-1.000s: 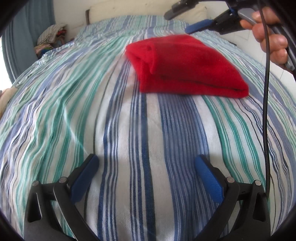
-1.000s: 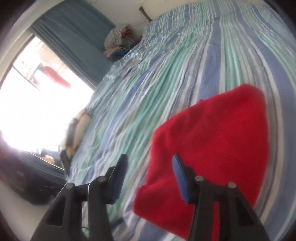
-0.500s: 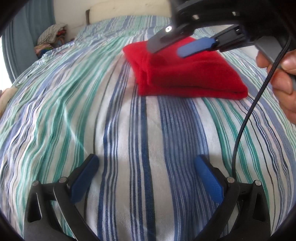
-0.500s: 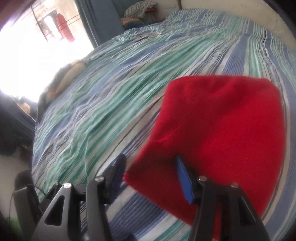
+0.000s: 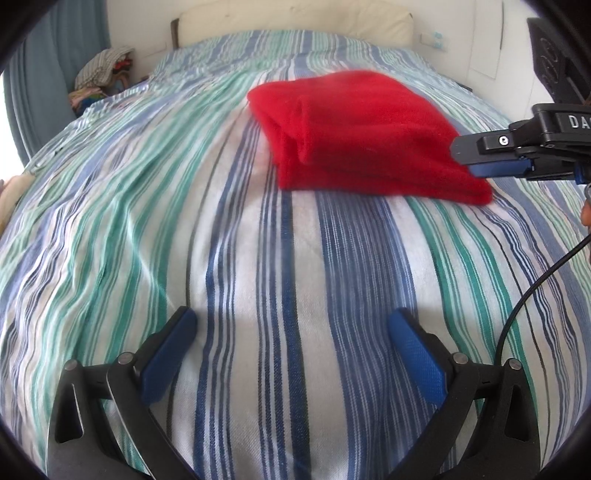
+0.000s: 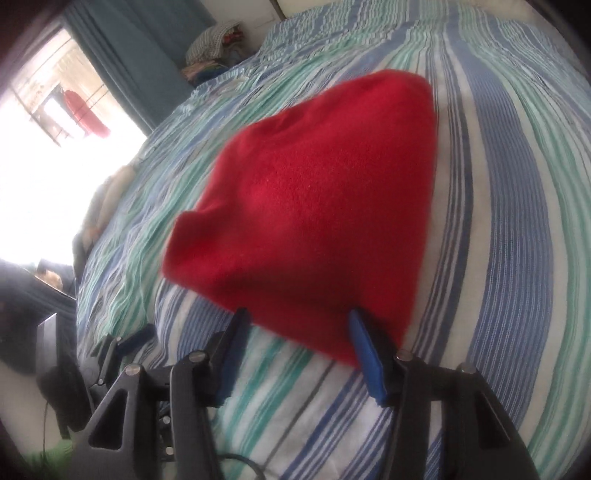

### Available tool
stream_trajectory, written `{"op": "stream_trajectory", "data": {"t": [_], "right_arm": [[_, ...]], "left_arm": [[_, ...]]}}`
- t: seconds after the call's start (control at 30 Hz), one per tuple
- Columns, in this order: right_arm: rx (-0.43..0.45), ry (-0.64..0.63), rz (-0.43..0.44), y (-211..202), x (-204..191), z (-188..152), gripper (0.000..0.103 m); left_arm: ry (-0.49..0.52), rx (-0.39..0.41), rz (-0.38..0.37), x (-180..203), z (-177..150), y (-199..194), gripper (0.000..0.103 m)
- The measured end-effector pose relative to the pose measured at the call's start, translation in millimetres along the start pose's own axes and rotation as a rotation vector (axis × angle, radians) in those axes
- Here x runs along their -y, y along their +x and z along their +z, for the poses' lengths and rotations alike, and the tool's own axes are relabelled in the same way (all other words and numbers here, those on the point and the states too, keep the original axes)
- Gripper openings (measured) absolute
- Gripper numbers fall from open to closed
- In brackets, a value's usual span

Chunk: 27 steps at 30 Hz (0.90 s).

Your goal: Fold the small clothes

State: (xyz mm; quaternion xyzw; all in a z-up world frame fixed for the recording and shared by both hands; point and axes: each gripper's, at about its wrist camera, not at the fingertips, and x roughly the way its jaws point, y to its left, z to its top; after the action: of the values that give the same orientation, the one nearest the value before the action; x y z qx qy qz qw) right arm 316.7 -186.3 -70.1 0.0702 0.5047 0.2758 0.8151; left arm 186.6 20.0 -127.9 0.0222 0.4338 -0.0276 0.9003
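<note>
A folded red garment [image 5: 354, 136] lies on the striped bedspread [image 5: 229, 258], far centre in the left wrist view. It fills the middle of the right wrist view [image 6: 314, 206]. My left gripper [image 5: 291, 332] is open and empty, low over the bedspread, well short of the garment. My right gripper [image 6: 297, 325] is open, its fingertips at the garment's near edge, not gripping it. It also shows in the left wrist view [image 5: 476, 158] at the garment's right corner.
A pile of clothes [image 5: 101, 79] sits at the bed's far left corner by a blue curtain [image 6: 140, 59]. A headboard [image 5: 295, 18] and white wall lie beyond. A bright window [image 6: 55, 122] is at left. A black cable [image 5: 532, 291] hangs at right.
My right gripper has drawn back from above the garment to its near right edge. The garment lies as before. My left gripper has not moved.
</note>
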Motion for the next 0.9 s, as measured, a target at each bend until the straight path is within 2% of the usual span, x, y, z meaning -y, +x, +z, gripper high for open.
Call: {"op": "stream_trajectory", "data": {"t": [0.07,0.13,0.2,0.27,0.33,0.4,0.47,0.57,0.63,0.67,0.9], "right_arm": [[0.044,-0.024,-0.031,-18.7,-7.8,-8.8,0.055],[0.063,-0.094,-0.108,-36.8,-17.5,-25.0,0.063],[0.058,-0.169,-0.213,-49.5,-24.7,-45.4,0.071],[0.043,-0.226,-0.302,-58.2,-28.2,-68.6,0.072],[0.031,-0.248,-0.355,-65.8,-24.9,-90.7,0.072],[0.033,-0.238,-0.378,-70.3,-18.8,-108.2,0.074],[0.05,-0.209,-0.391,-69.2,-11.0,-123.9,0.081],[0.085,-0.177,-0.416,-56.0,1.4,-144.6,0.087],[0.147,-0.143,-0.417,-54.1,6.9,-153.1,0.099],[0.162,-0.139,-0.435,-52.7,6.8,-154.3,0.101],[0.158,-0.14,-0.467,-46.8,6.7,-151.5,0.103]], "left_arm": [[0.001,-0.001,0.002,-0.2,-0.1,-0.1,0.103],[0.001,-0.001,0.002,-0.5,-0.3,-0.4,0.103],[0.0,0.0,0.001,-0.5,-0.2,-0.3,0.103],[0.001,0.0,0.001,-0.4,-0.3,-0.4,0.103],[0.001,0.0,0.001,-0.5,-0.1,-0.3,0.103],[0.001,0.0,0.001,-0.4,-0.2,-0.3,0.103],[0.001,0.0,0.001,-0.6,-0.2,-0.4,0.103],[0.001,0.0,0.001,-0.8,-0.3,-0.6,0.103],[0.001,-0.001,0.002,-0.8,-0.3,-0.5,0.103],[0.002,-0.001,0.002,-0.9,-0.3,-0.5,0.103],[0.001,0.0,0.001,-1.2,-0.2,-0.8,0.103]]}}
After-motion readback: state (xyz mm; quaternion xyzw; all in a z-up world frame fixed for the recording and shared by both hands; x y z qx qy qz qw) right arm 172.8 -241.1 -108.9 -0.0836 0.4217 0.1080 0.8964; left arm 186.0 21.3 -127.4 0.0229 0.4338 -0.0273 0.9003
